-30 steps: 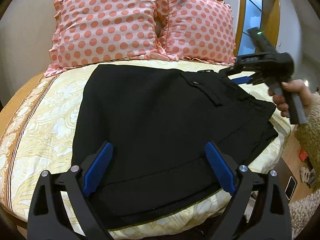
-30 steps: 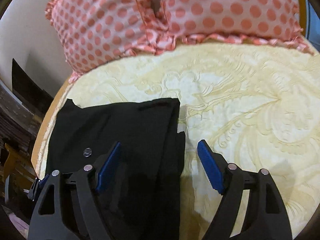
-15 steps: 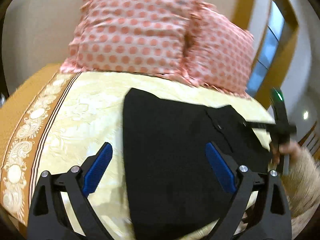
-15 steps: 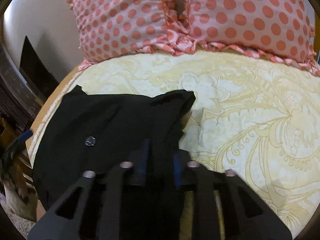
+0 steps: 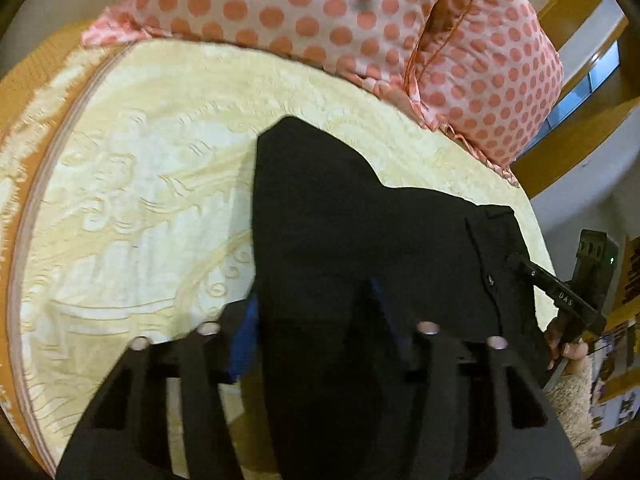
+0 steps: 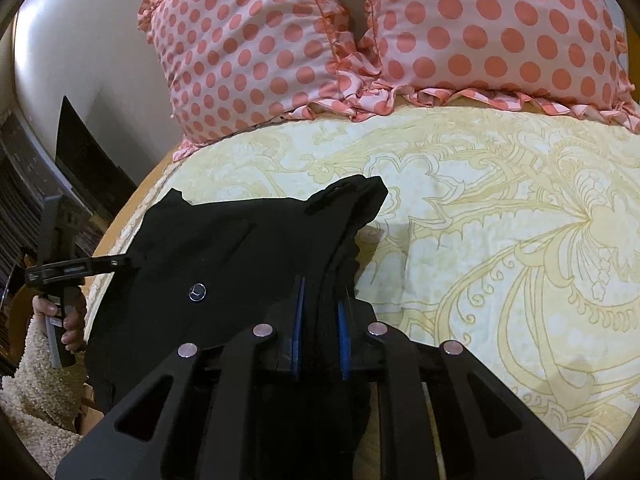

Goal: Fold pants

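Note:
Black folded pants [image 5: 360, 240] lie on a yellow patterned bedspread [image 5: 140, 200]. In the left wrist view my left gripper [image 5: 316, 316] is shut on the near edge of the pants, the cloth bunched between its blue pads. My right gripper shows at the right of that view [image 5: 560, 300], at the pants' far side. In the right wrist view my right gripper [image 6: 320, 320] is shut on the bunched edge of the pants [image 6: 240, 260], which carry a silver button [image 6: 197, 292]. My left gripper shows there at the left [image 6: 80, 268].
Two pink pillows with orange dots [image 5: 320, 12] [image 6: 400, 40] lean against the wall at the head of the bed. The bed's edge [image 5: 16, 300] runs along the left. A dark shelf [image 6: 40, 184] stands beside the bed.
Both grippers have closed on the pants' edges, the right one first. The left gripper moved forward and left over the bed; the pants' edges are now bunched and lifted.

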{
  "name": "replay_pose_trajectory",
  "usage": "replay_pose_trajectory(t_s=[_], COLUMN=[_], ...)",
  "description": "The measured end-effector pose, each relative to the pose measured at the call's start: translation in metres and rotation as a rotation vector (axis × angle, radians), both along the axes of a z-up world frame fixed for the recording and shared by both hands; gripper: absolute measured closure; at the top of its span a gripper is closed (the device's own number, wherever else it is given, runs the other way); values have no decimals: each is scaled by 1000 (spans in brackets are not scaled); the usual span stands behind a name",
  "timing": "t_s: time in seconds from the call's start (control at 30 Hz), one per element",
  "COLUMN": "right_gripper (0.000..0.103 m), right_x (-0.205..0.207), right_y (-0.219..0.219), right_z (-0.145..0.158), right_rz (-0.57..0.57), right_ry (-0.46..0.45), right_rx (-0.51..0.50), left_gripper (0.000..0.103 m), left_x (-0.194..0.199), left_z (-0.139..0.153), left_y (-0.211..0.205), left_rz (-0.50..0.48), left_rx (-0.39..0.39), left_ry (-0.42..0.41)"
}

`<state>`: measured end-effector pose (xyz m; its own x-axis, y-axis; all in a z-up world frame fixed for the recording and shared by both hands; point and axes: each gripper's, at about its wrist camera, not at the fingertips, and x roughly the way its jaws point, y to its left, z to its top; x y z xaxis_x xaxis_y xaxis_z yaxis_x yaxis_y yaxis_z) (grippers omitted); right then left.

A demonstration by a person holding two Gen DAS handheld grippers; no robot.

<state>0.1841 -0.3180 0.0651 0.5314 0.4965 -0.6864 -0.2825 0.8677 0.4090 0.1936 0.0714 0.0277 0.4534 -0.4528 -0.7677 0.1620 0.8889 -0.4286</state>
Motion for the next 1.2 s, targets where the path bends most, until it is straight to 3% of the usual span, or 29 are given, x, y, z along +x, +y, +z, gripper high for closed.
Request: replay_pose_trajectory(t_s=[0.03, 0.1, 0.17, 0.3, 0.4, 0.67, 0.77, 0.87, 0.97, 1.07, 1.13, 1.2], right_gripper=[89, 89, 89, 90, 90, 91, 91, 91, 89, 74, 54, 46], right_x=[0, 0, 3, 12, 20, 70, 103, 132, 142, 139, 130, 106], right_y=[0, -1, -3, -5, -7, -15, -20, -21, -13, -10, -9, -13], right_z=[1, 4, 7, 14, 24, 61, 53, 17, -15, -17, -9, 11], right_rz=[-1, -4, -6, -8, -11, -92, -138, -162, -184, -229, -260, -307], right_ry=[-3, -10, -10, -14, -32, -199, -195, -72, 6, 7, -1, -88], right_rx=[3, 21, 47, 58, 55, -4, -26, -64, -136, -193, -264, -301], left_gripper=[68, 87, 91, 92, 92, 92, 92, 90, 77, 72, 67, 56], left_x=[0, -1, -2, -2, 10, 80, 112, 142, 151, 149, 142, 123], left_z=[1, 7, 12, 26, 43, 81, 73, 40, 8, 9, 19, 33], left_y=[-2, -6, -10, -20, -24, -60, -67, -67, -69, -73, -75, -75], left_rz=[2, -6, -16, -19, -18, 27, 54, 71, 99, 118, 122, 132], left_rx=[10, 42, 68, 135, 127, 156, 185, 213, 266, 302, 336, 366], left_ry=[-5, -25, -43, -83, -109, -230, -228, -112, -66, -86, -116, -182])
